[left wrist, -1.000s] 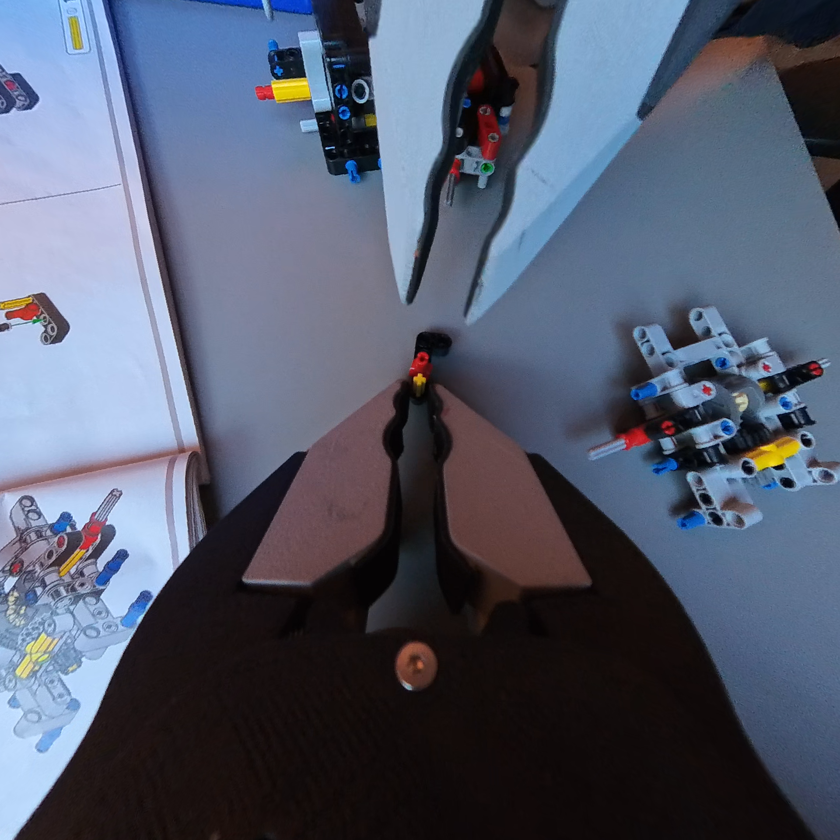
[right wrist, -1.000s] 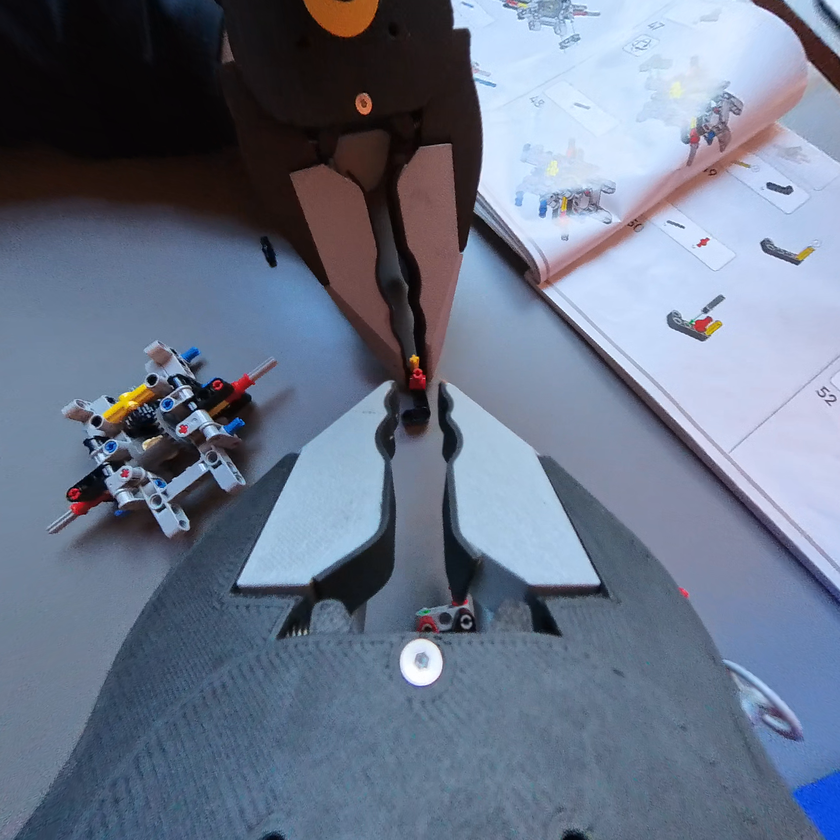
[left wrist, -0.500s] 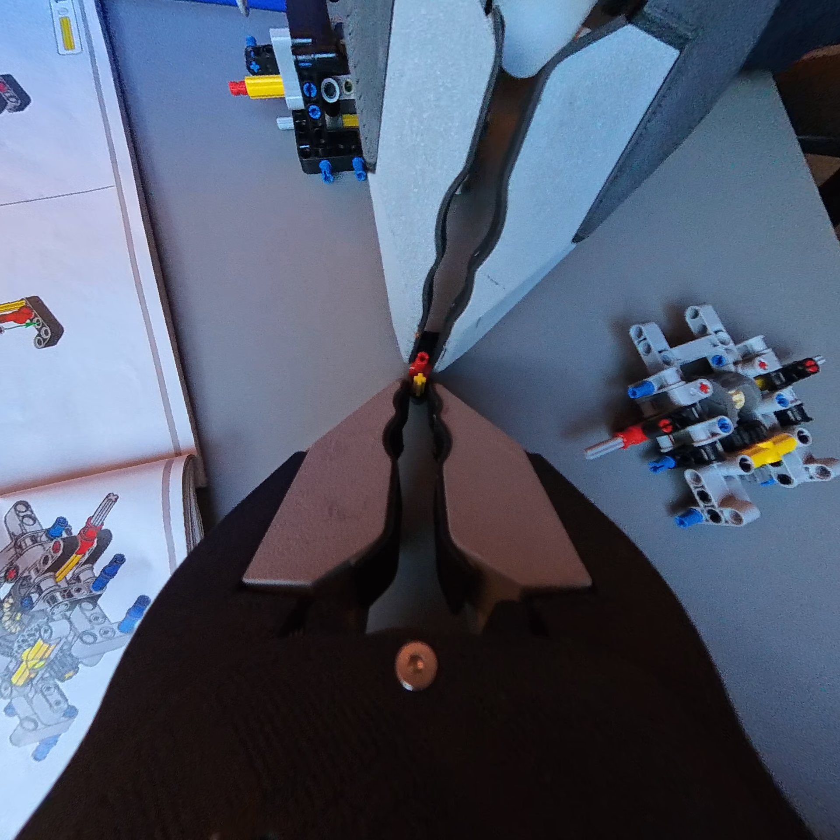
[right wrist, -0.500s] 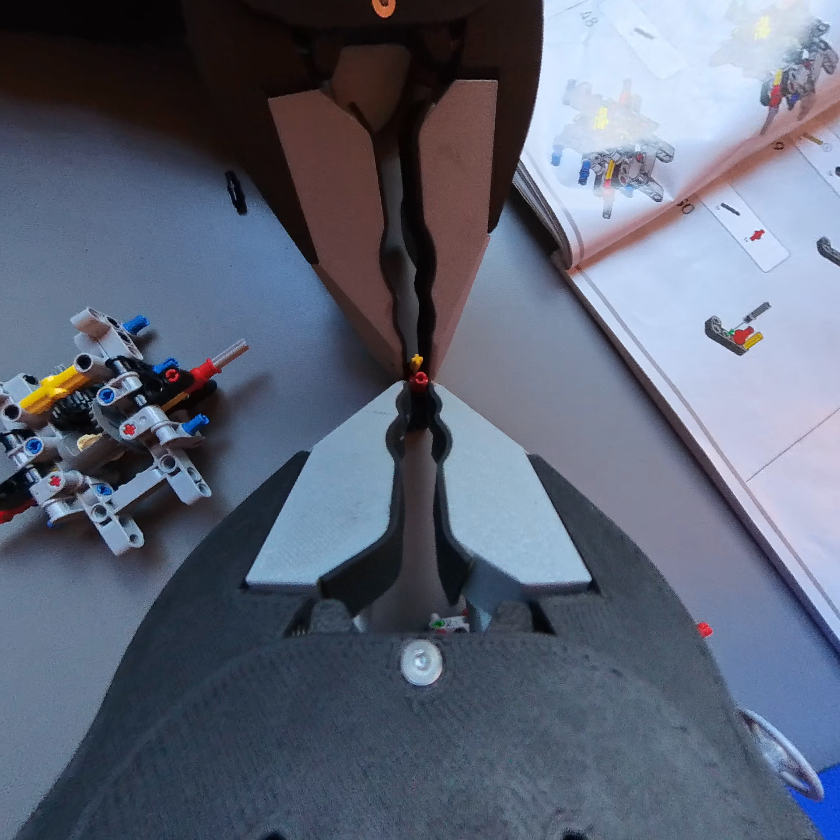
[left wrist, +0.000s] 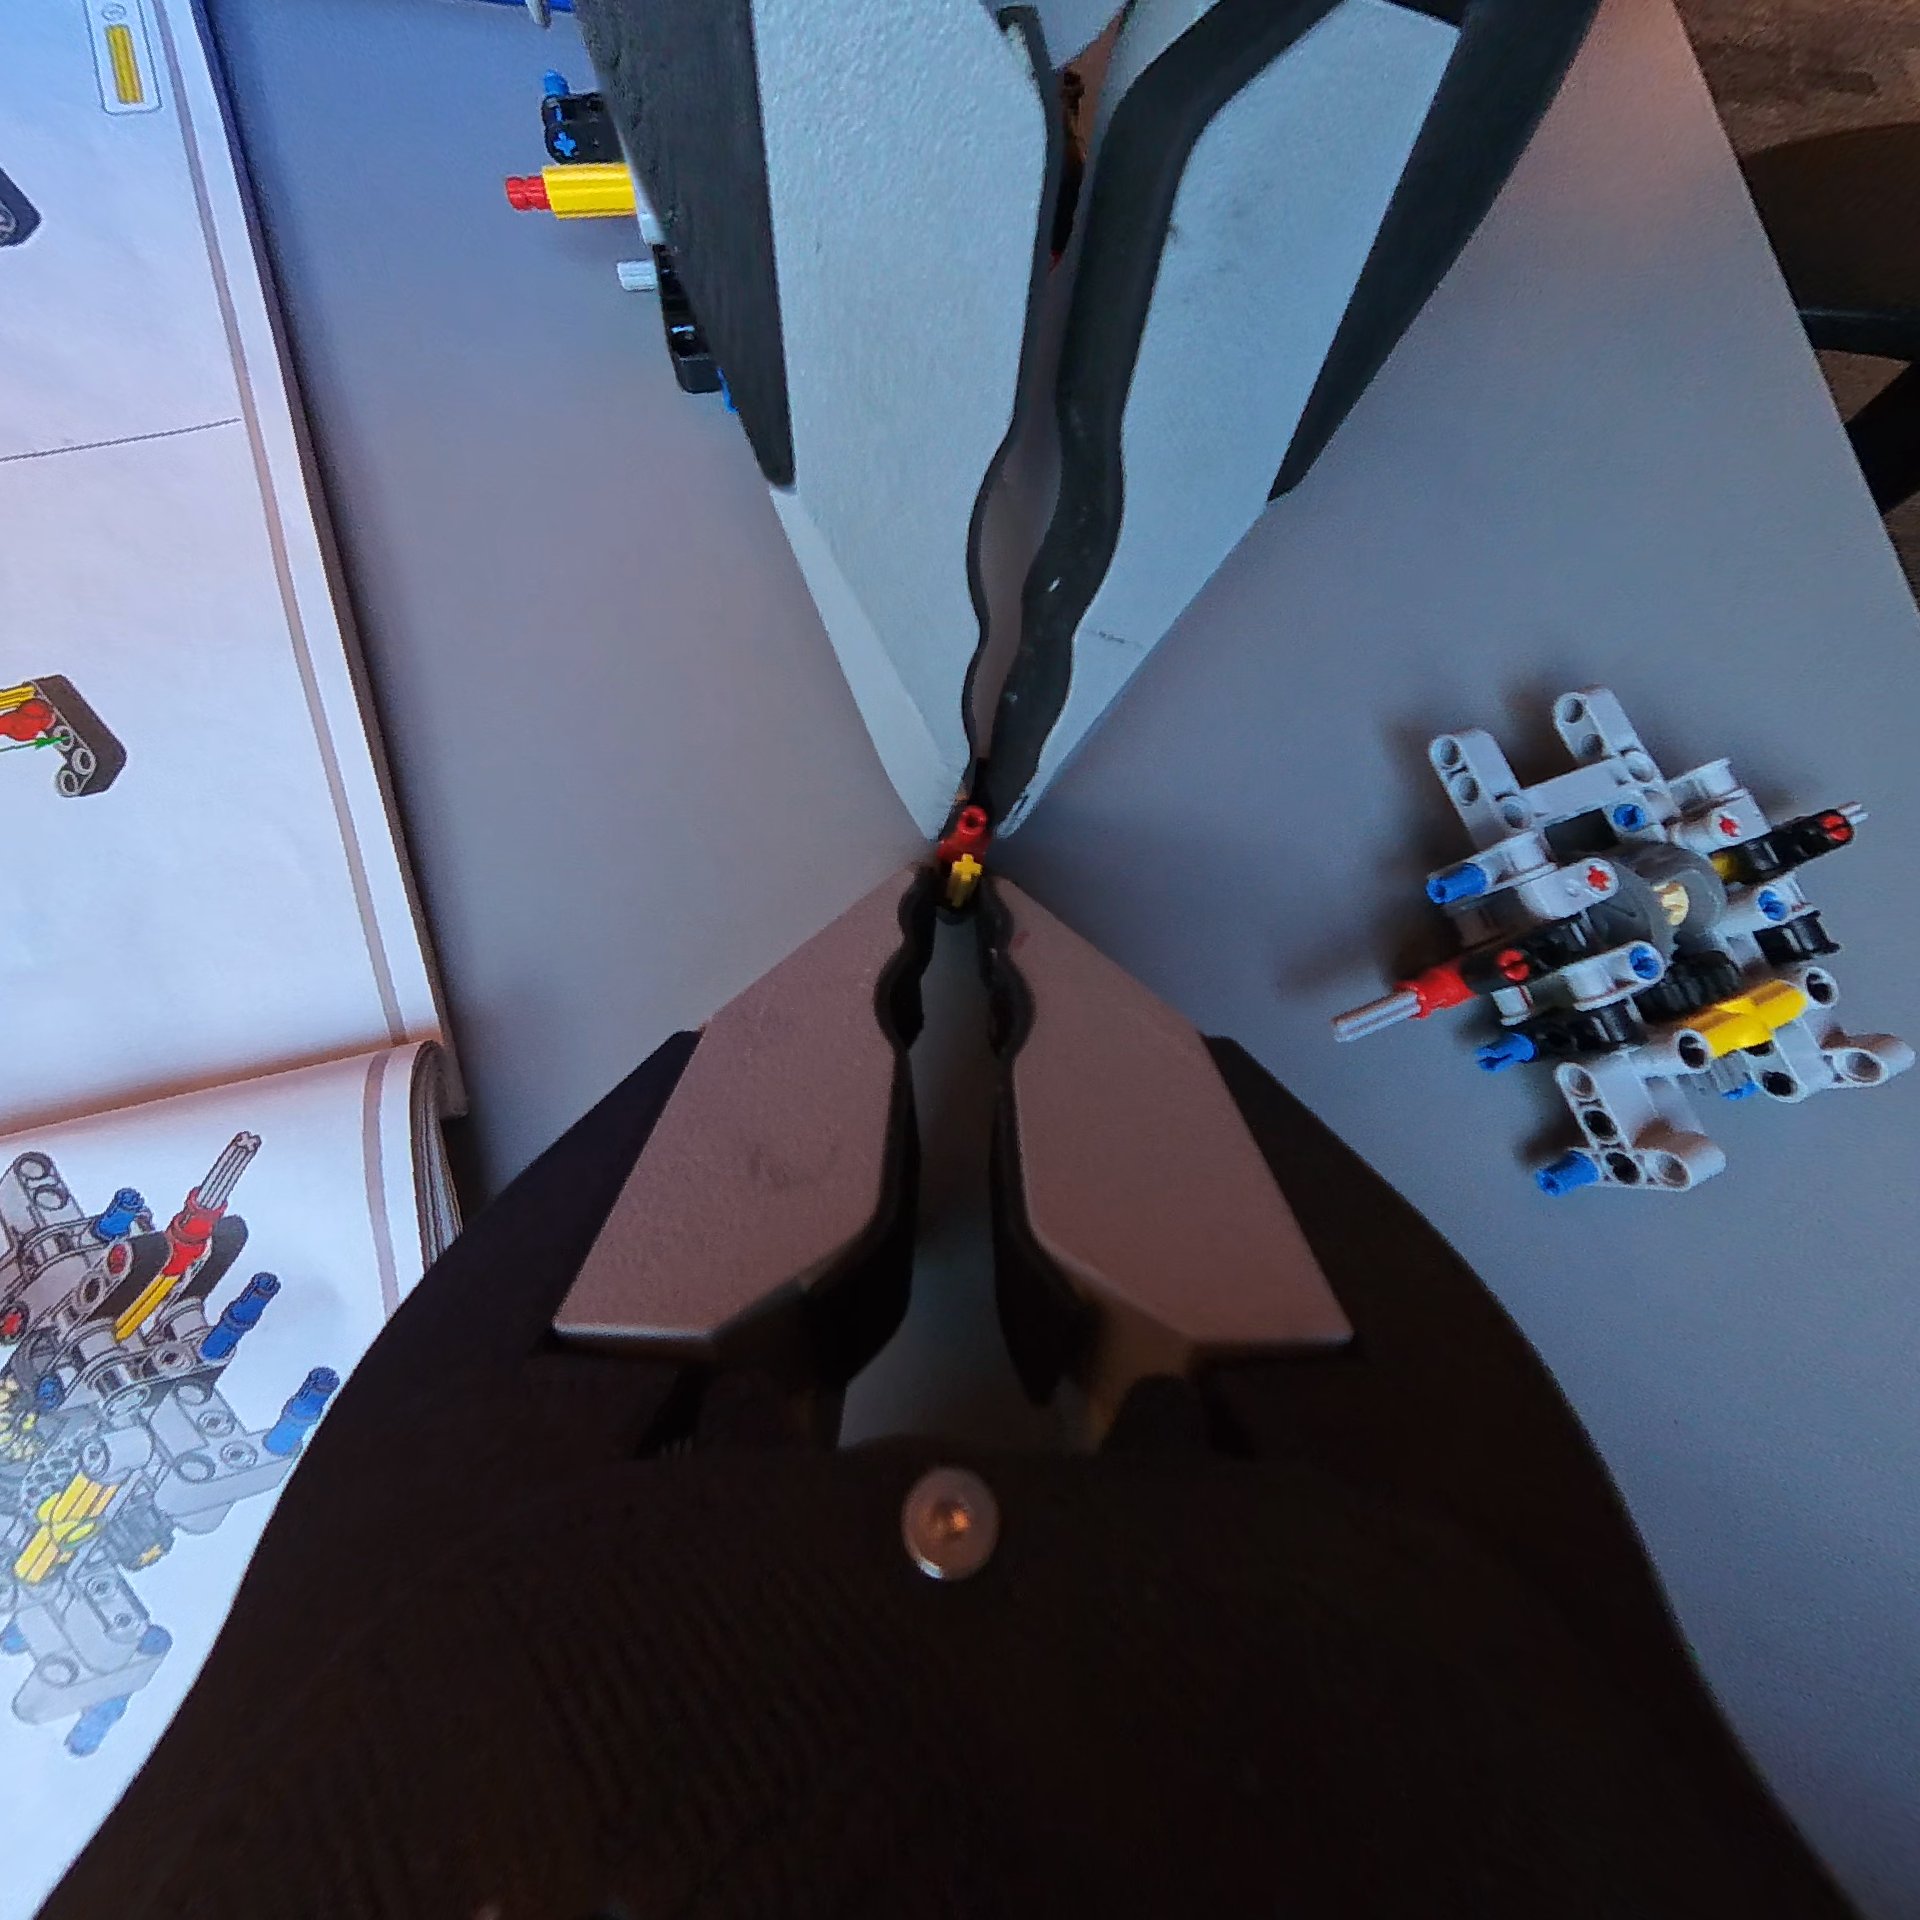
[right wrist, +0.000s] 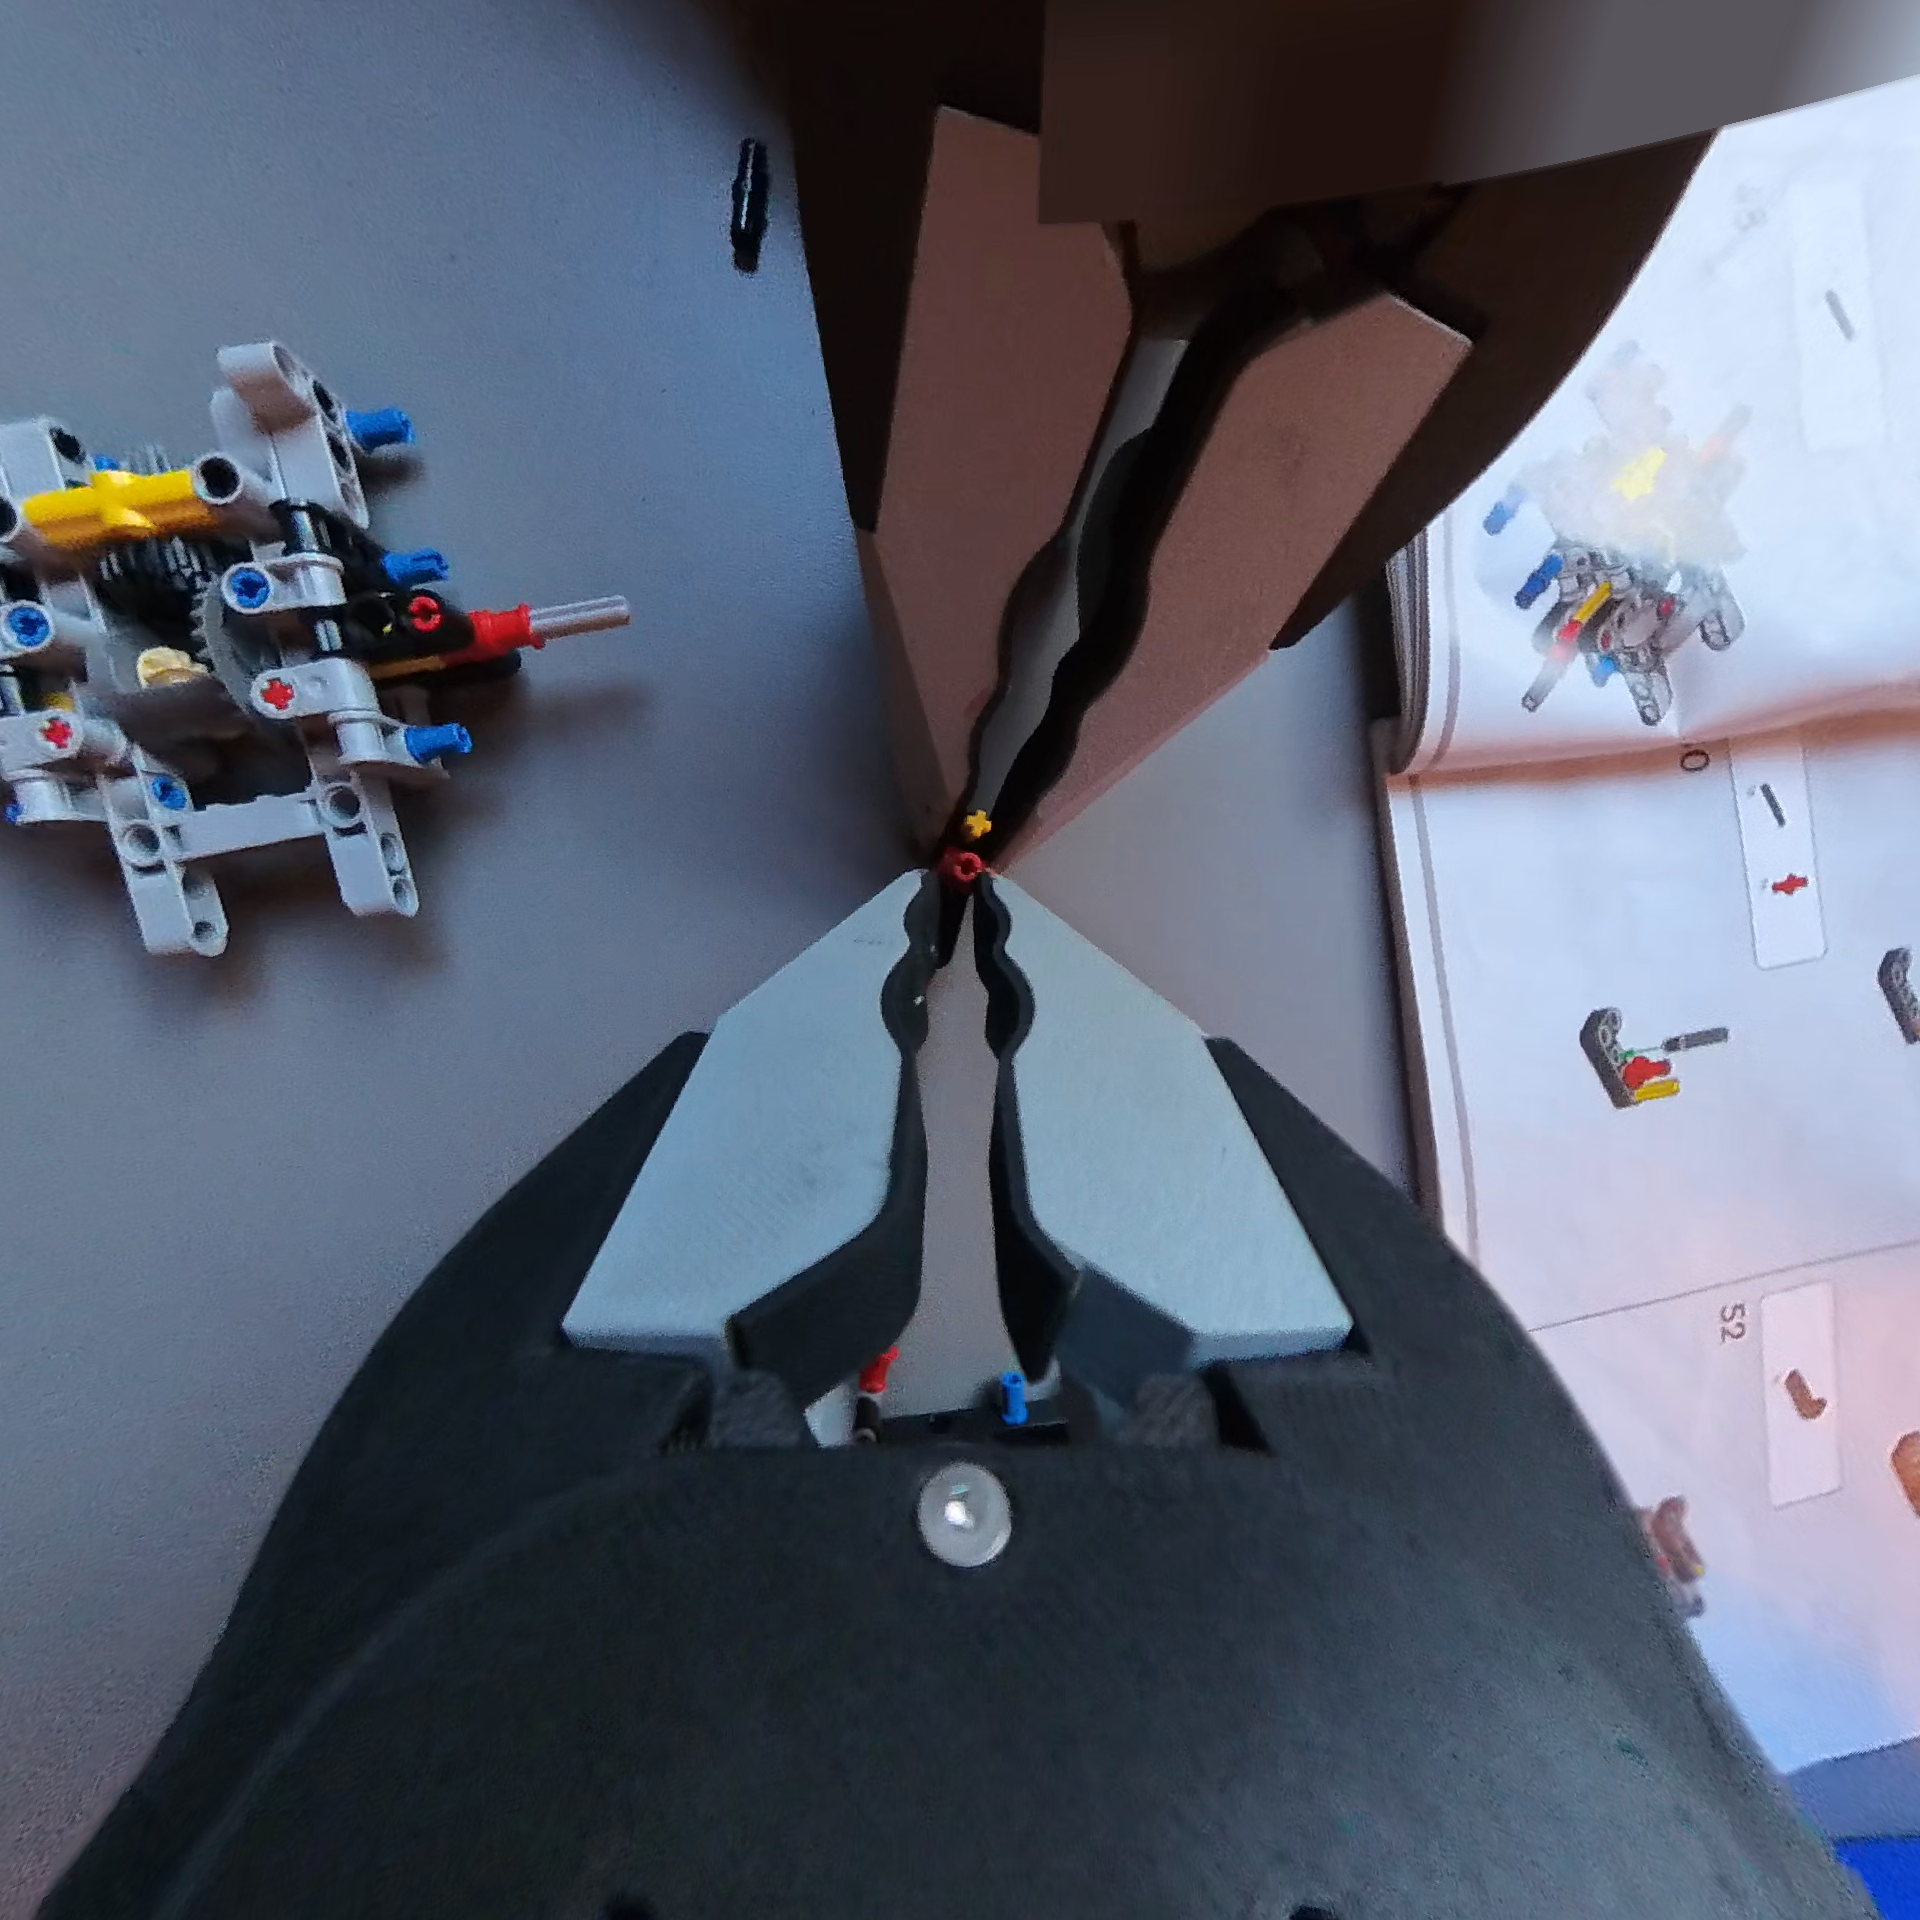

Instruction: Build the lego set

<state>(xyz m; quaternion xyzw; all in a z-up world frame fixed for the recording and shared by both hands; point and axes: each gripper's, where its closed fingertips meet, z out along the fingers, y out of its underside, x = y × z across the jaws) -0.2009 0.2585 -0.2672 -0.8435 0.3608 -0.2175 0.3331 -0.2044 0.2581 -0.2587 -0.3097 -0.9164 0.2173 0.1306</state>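
On the grey worktop [left wrist: 582, 644], the open instruction booklet [left wrist: 156, 582] lies far left. At centre the left hand-held gripper [left wrist: 962, 902] pinches the yellow axle [left wrist: 966, 878] end of a small pin piece. Its long axis runs straight ahead, tip to tip, into the right hand-held gripper [right wrist: 958, 902], which is closed on the black part behind the red bush [right wrist: 964, 864]. A grey-and-black brick assembly [left wrist: 1652, 956] sits well apart on the right.

L gripper [left wrist: 961, 894]: brown fingers nearly closed, tips pinching small yellow-red-black pin piece [left wrist: 964, 857] | R gripper [right wrist: 961, 883]: grey fingers pinching same piece, tip-to-tip w/ L
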